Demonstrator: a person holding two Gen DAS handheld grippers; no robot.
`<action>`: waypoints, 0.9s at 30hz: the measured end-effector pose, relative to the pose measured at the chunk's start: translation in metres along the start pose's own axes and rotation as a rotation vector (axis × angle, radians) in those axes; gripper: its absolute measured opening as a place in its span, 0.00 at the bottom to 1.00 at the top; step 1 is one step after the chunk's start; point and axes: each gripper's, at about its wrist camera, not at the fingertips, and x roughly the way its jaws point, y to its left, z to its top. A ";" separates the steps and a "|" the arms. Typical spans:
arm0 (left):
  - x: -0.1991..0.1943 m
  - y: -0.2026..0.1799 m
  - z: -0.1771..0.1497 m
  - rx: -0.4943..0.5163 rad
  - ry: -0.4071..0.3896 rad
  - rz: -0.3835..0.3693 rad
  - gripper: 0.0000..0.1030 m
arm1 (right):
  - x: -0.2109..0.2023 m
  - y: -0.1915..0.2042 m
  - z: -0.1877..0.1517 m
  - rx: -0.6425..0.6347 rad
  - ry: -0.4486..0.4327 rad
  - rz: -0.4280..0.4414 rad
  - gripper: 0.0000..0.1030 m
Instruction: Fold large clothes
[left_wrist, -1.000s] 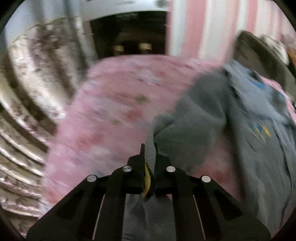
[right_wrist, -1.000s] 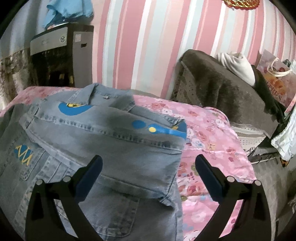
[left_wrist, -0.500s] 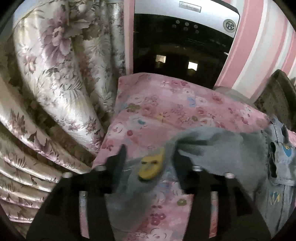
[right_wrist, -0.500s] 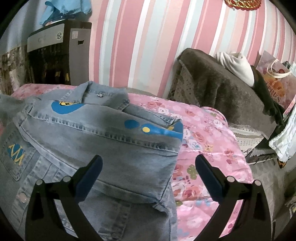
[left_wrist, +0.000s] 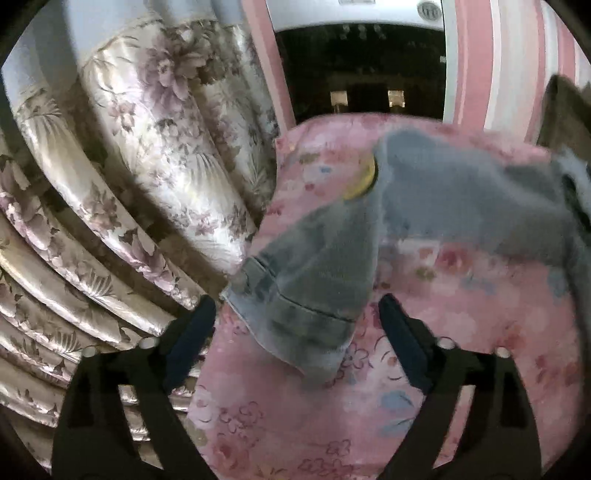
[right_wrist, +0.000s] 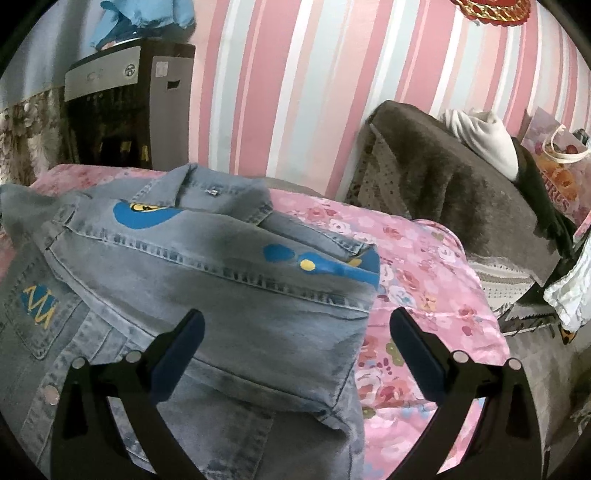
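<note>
Through my left wrist camera, my left fingers (left_wrist: 297, 325) stand wide apart and hold nothing. The sleeve (left_wrist: 306, 291) of the denim jacket (left_wrist: 461, 199) lies between them on the pink flowered bedspread (left_wrist: 461, 332), cuff toward me, near the bed's left edge. A round yellow patch (left_wrist: 364, 177) shows on the sleeve farther off. The rest of the jacket runs off to the right, blurred. Floral curtains (left_wrist: 129, 166) hang at the left, and a dark cabinet (left_wrist: 362, 70) stands past the far end of the bed.

Through my right wrist camera, my right fingers (right_wrist: 295, 341) are spread wide too, empty, above the jacket (right_wrist: 221, 295). Its right sleeve is folded across the body, with blue and yellow patches (right_wrist: 314, 264) showing. The collar (right_wrist: 192, 184) points to the far side, and a chest pocket (right_wrist: 37, 314) with a zigzag design lies at the left. Bare bedspread (right_wrist: 424, 288) shows at the right, and beyond it a brown sofa (right_wrist: 443, 170) against the striped wall (right_wrist: 314, 92).
</note>
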 end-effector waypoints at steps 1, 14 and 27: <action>0.007 0.001 0.000 -0.013 0.026 -0.026 0.46 | 0.001 0.001 0.000 -0.013 0.001 0.001 0.97; -0.029 -0.032 0.043 -0.181 0.078 -0.416 0.18 | 0.001 -0.022 0.003 -0.045 -0.018 -0.017 0.97; -0.094 -0.217 0.083 0.031 0.043 -0.746 0.17 | 0.026 -0.038 -0.003 0.050 0.034 0.055 0.97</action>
